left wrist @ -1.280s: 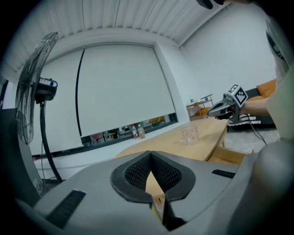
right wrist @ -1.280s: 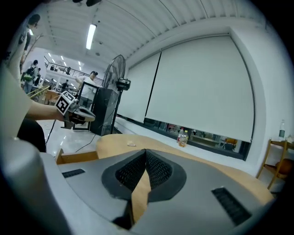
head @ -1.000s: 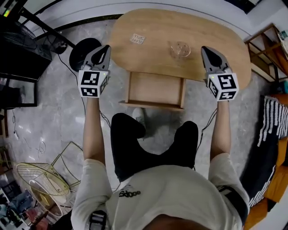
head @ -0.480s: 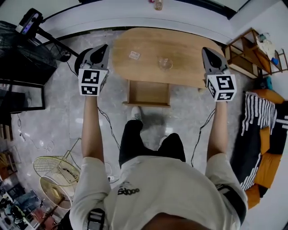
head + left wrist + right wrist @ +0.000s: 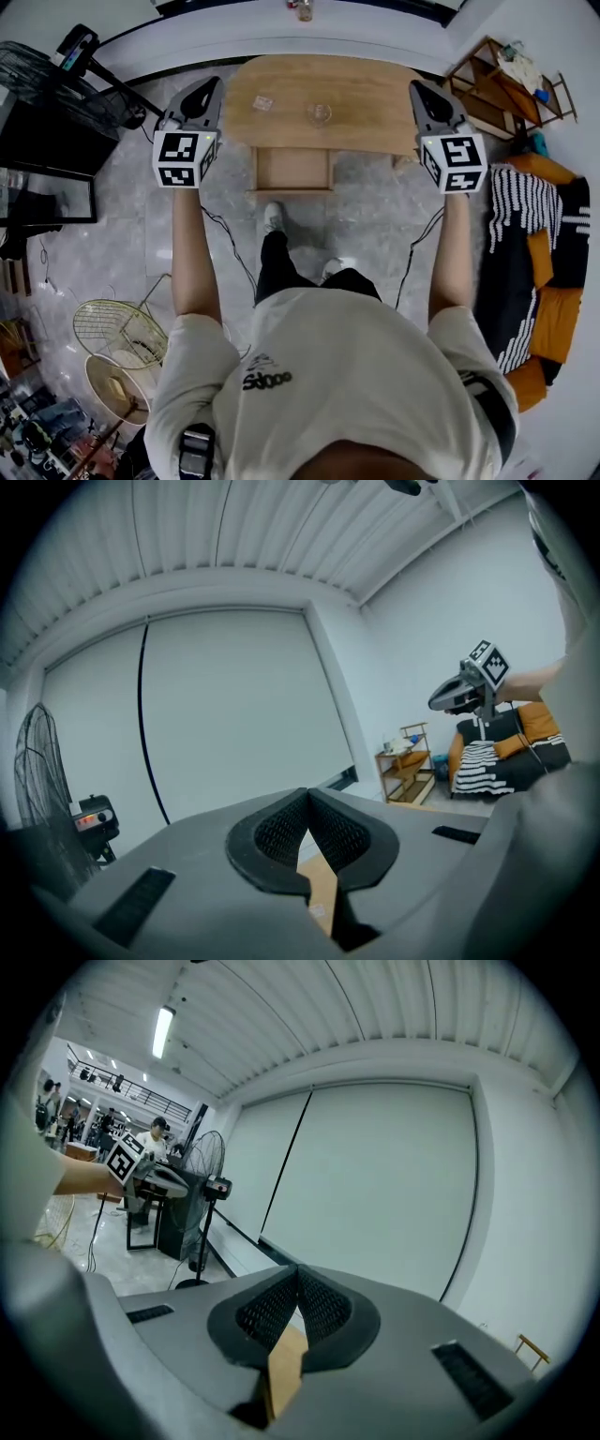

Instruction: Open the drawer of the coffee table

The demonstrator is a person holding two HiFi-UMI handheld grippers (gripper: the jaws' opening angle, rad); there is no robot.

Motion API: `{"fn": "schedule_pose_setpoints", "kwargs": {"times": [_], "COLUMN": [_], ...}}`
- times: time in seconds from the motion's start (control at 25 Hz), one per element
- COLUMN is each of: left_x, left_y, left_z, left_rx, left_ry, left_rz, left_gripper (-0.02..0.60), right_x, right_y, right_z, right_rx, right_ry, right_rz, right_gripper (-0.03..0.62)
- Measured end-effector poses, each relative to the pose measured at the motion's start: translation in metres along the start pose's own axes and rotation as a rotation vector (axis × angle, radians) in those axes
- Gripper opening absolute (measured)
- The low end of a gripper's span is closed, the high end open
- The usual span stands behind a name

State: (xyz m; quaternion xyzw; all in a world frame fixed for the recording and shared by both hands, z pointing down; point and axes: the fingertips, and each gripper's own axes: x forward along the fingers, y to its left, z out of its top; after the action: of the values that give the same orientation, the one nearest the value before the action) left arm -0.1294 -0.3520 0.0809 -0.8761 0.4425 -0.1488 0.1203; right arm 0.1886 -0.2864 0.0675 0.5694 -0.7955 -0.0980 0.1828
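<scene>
The drawer (image 5: 293, 170) stands pulled out from the near side of the oval wooden table (image 5: 375, 94), just beyond the person's shoes (image 5: 273, 217). In the head view it lies between the two pairs of tongs and touches neither. The left tongs (image 5: 208, 90) are held out in the air over the table's left end and the right tongs (image 5: 419, 90) over its right end, both well apart from the drawer front. Each pair is pressed together with nothing pinched. In the two gripper views the ribbed pads meet at the tips, and only a sliver of wood shows through the gap beneath them.

On the table top behind the drawer sit a clear glass dish (image 5: 319, 114) and a small card (image 5: 263, 103). A fan (image 5: 37, 80) stands to the left and a wooden shelf (image 5: 497, 80) to the right. A sofa (image 5: 553, 309) with a striped throw (image 5: 525, 216) lines the right edge. Wire baskets (image 5: 117, 328) and a cable (image 5: 230, 248) lie on the floor.
</scene>
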Motion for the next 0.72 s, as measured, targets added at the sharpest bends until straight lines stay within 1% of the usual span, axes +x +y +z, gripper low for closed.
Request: {"fn": "schedule_pose_setpoints", "kwargs": {"times": [0.2, 0.32, 0.48, 0.6, 0.64, 0.72], "left_x": [-0.053, -0.081, -0.108, -0.124, -0.129, -0.139], "left_y": [-0.048, -0.067, -0.078, -0.078, -0.077, -0.073], "left_z": [0.028, 0.037, 0.051, 0.059, 0.06, 0.059], "left_rx": [0.007, 0.005, 0.006, 0.019, 0.033, 0.085], "left_ry": [0.008, 0.022, 0.021, 0.009, 0.007, 0.013], "left_rz": [0.01, 0.013, 0.008, 0.0, -0.004, -0.017], "left_gripper": [0.018, 0.018, 0.018, 0.018, 0.018, 0.018], "right_x": [-0.062, -0.091, -0.119, -0.135, -0.139, -0.145], "right_y": [0.008, 0.013, 0.018, 0.027, 0.032, 0.046], "right_z": [0.009, 0.017, 0.038, 0.051, 0.055, 0.064], "right_rx": [-0.001, -0.009, -0.016, -0.029, -0.032, -0.032], "right_ry": [-0.008, -0.014, -0.037, -0.041, -0.041, -0.043], "right_rz": [0.025, 0.028, 0.021, 0.005, -0.003, -0.017], "right_gripper": [0.006, 0.006, 0.006, 0.006, 0.006, 0.006]}}
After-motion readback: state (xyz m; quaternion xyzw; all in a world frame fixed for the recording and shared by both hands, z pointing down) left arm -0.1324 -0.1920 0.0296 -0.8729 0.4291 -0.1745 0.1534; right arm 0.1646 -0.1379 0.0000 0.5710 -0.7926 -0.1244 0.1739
